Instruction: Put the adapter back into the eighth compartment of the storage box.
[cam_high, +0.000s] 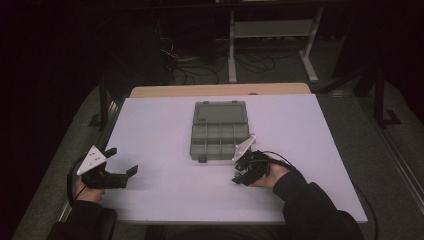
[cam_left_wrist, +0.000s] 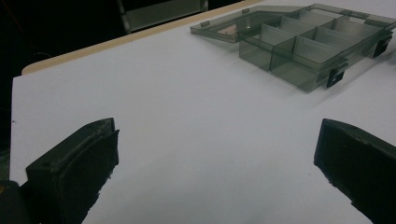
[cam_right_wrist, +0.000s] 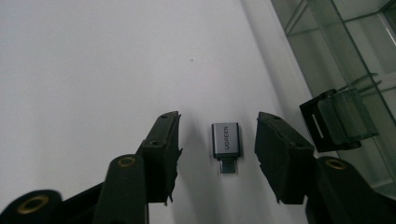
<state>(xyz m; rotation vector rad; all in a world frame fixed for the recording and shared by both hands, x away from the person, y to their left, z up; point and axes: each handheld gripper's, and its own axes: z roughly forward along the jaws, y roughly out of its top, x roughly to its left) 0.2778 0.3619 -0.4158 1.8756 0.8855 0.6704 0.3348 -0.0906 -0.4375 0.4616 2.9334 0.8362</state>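
A small grey USB adapter (cam_right_wrist: 226, 143) lies flat on the white table, between the two jaws of my right gripper (cam_right_wrist: 218, 140); the jaws stand open on either side of it and do not touch it. A clear grey compartment box (cam_high: 220, 130) sits open at the table's middle, its lid folded back. In the high view my right gripper (cam_high: 238, 176) is just below the box's front right corner. My left gripper (cam_high: 122, 161) rests near the table's left edge, open with nothing between its jaws. The box (cam_left_wrist: 308, 44) lies far ahead of it.
The box's black latch (cam_right_wrist: 334, 119) stands close to the right jaw. The white table top (cam_high: 160, 190) ends near the person's sleeves. A wooden strip (cam_high: 220, 90) borders the far edge, with dark floor, cables and a frame beyond.
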